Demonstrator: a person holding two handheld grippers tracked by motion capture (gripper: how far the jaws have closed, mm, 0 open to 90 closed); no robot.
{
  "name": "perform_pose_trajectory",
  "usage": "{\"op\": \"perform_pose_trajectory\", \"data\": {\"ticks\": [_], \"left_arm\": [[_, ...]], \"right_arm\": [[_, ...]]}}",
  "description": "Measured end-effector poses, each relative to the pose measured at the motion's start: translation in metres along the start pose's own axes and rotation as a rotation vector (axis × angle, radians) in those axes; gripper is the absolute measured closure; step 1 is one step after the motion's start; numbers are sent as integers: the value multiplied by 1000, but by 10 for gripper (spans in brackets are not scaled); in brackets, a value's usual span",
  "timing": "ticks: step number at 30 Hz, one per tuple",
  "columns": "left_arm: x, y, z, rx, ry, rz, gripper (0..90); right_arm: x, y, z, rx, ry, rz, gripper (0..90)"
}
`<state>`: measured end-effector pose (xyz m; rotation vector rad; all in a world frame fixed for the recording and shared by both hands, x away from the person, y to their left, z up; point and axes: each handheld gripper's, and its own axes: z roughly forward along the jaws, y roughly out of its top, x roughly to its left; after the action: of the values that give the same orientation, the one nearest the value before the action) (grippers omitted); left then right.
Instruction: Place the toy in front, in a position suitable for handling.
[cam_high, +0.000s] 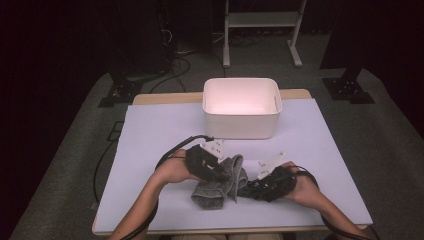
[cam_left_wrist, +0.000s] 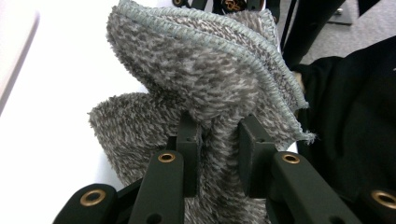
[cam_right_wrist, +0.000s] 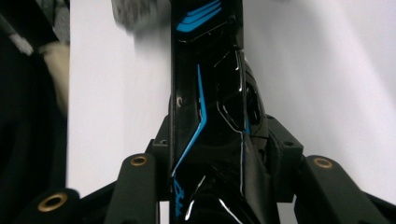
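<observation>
At the table's near edge, the left gripper is pinching a grey fleecy cloth while the right gripper is clamping a glossy black-and-blue object, likely bound for the white bin next.

A white-covered table with a wooden edge stands on grey carpet in a dark room, with a white metal frame, black stand bases and loose cables behind it.
</observation>
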<state>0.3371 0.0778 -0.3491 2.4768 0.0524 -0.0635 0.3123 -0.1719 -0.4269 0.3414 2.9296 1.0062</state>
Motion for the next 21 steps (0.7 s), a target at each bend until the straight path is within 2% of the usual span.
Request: {"op": "perform_pose_trajectory", "data": {"ticks": [4, 7, 10, 13, 14, 17, 19, 21], "left_arm": [[3, -17, -15, 55, 68, -33, 729], [4, -33, -24, 64, 87, -76, 729], [5, -49, -28, 83, 101, -112, 729], [5, -58, -25, 99, 99, -127, 729], [5, -60, -24, 87, 95, -135, 729], [5, -61, -24, 81, 76, -136, 730], [4, -60, -24, 88, 82, -134, 729], [5, -59, -24, 94, 81, -140, 725]], "right_arm": [[-5, 36, 24, -5, 32, -56, 554], [-7, 59, 42, 0, 49, -91, 553], [-9, 73, 57, 10, 65, -106, 552], [-9, 79, 68, 24, 77, -112, 551], [-8, 79, 71, 23, 78, -117, 548], [-10, 77, 70, 10, 99, -99, 520], [-12, 76, 65, 9, 127, -83, 486], [-14, 72, 56, -5, 128, -65, 468]]}}
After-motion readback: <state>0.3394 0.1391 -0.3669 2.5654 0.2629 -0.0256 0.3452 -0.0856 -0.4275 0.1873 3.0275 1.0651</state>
